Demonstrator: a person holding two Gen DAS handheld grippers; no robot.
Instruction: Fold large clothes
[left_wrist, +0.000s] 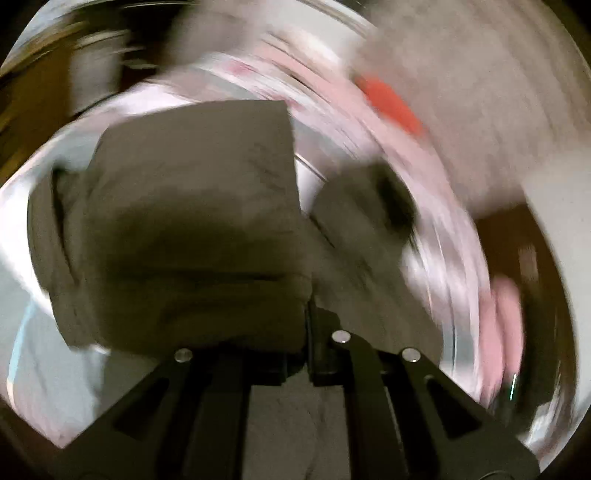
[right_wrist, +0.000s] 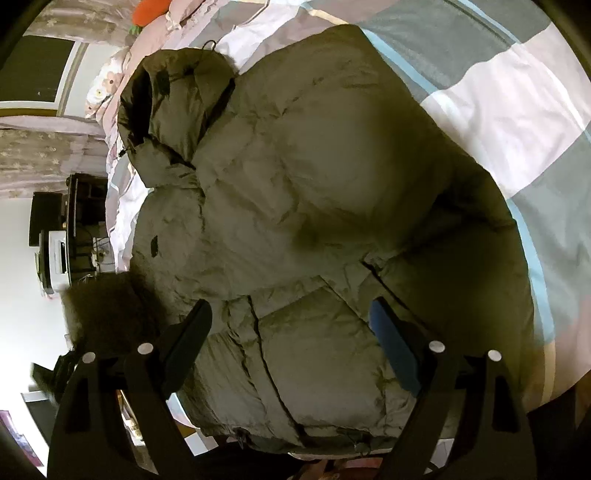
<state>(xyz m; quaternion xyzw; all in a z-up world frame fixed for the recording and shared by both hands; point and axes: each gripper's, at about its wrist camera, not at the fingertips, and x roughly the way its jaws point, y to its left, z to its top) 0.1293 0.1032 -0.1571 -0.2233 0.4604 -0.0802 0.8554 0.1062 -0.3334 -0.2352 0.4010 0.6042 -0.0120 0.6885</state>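
An olive-green padded jacket (right_wrist: 295, 177) lies spread across a bed, on a checked bedcover (right_wrist: 517, 110) of grey, white and pale pink squares with light blue lines. In the right wrist view the jacket fills most of the frame: its hood (right_wrist: 173, 99) lies toward the upper left, with a dark fur-like trim (right_wrist: 107, 310) showing at the lower left edge, and the quilted body reaches down to the near side, where a zip runs along the hem. The right tongs (right_wrist: 291, 328) hang just above the near part of the jacket with their two fingers set wide apart and nothing between them; whether the tips touch the fabric cannot be told. An orange pillow or soft toy (right_wrist: 151, 11) lies at the head of the bed, and a dark piece of furniture (right_wrist: 74, 206) with a white box on it stands beside the bed against a white wall. The left wrist view is heavily smeared by motion. In it the left tongs (left_wrist: 308, 354) have their fingers drawn together on a fold of the jacket (left_wrist: 184, 221), which bulges up in front of the camera and hides most of the left finger. Behind it the bedcover (left_wrist: 369, 122) and an orange patch (left_wrist: 391, 103) show only as streaks.
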